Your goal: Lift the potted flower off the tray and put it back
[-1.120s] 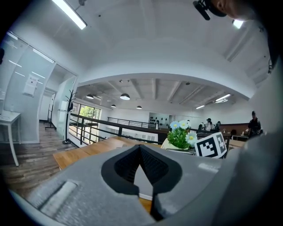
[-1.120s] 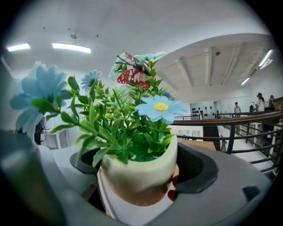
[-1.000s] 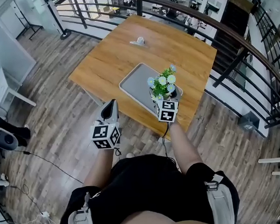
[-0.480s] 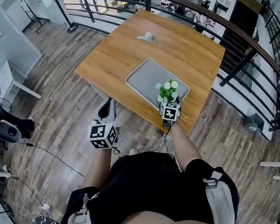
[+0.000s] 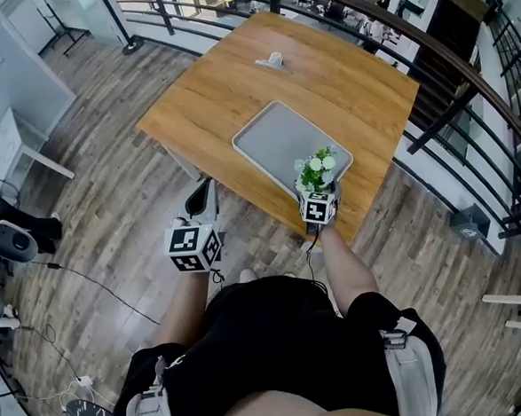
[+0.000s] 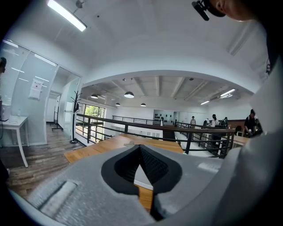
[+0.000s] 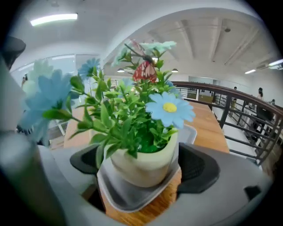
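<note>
Wooden worktop [image 5: 225, 89] is carrying a grey tray [image 5: 278, 139], and the potted flower [image 5: 317, 172] is standing on the tray's near right corner, close to the worktop edge on the person's side. The right claw [image 5: 318, 192] is reaching to this corner from the person's side. In the right gripper view, the cream pot [image 7: 143, 163] is sitting between the two dark pads [image 7: 199, 167] of the right claw [image 7: 141, 170], which is pinching it from both sides. The pot is staying upright, with its bottom on the tray's rounded corner [image 7: 132, 201]. Green leaves and pale blue daisies are rising above the pot and are filling much of this view.

The left claw [image 5: 203, 196] is hanging over the wooden floor [image 5: 117, 195], beside the worktop's near edge and well apart from the tray. In the left gripper view, its jaws are pressing together with nothing between them, and the left claw [image 6: 140, 154] is pointing toward the worktop and a dark railing [image 6: 177, 129] behind it.

A small pale thing [image 5: 272, 60] is lying on the far side of the worktop.
</note>
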Available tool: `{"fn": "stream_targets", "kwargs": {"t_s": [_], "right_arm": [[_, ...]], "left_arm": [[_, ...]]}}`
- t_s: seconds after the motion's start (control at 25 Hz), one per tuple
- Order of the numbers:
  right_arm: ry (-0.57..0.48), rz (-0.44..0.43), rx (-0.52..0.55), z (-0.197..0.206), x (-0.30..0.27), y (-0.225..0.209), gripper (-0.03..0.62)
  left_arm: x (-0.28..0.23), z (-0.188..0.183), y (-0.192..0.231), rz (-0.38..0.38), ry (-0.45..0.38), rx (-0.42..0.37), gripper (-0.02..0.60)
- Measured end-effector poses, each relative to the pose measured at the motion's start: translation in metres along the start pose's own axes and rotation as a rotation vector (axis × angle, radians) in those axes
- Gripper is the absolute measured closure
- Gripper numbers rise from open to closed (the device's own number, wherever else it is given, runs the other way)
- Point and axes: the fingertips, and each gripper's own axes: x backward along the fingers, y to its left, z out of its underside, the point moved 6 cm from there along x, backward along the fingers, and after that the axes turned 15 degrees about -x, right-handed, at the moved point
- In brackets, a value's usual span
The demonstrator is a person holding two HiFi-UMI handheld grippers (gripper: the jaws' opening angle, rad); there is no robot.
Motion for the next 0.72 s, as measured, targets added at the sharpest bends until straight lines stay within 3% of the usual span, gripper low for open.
{"fn": "stream_targets", "kwargs": {"t_s": [0.12, 0.32, 0.52, 0.72], "right_arm": [[0.006, -0.011, 0.036, 0.009, 0.024, 0.002, 0.079], [-0.119, -0.043, 0.014, -0.005, 0.07, -0.006, 0.08], [-0.293, -0.059, -0.037, -0.06, 0.124, -0.012, 0.099], [-0.506, -0.097, -0.077, -0.134, 0.189, -0.008, 0.191]], "left_arm": [[-0.001, 0.0, -0.004, 0.015, -0.008, 0.008, 0.569], [-0.009, 0.0, -0.014, 0.055, -0.018, 0.022, 0.569], [-0.023, -0.004, -0.029, 0.1, -0.033, 0.022, 0.569], [-0.038, -0.011, -0.046, 0.149, -0.048, 0.011, 0.569]]}}
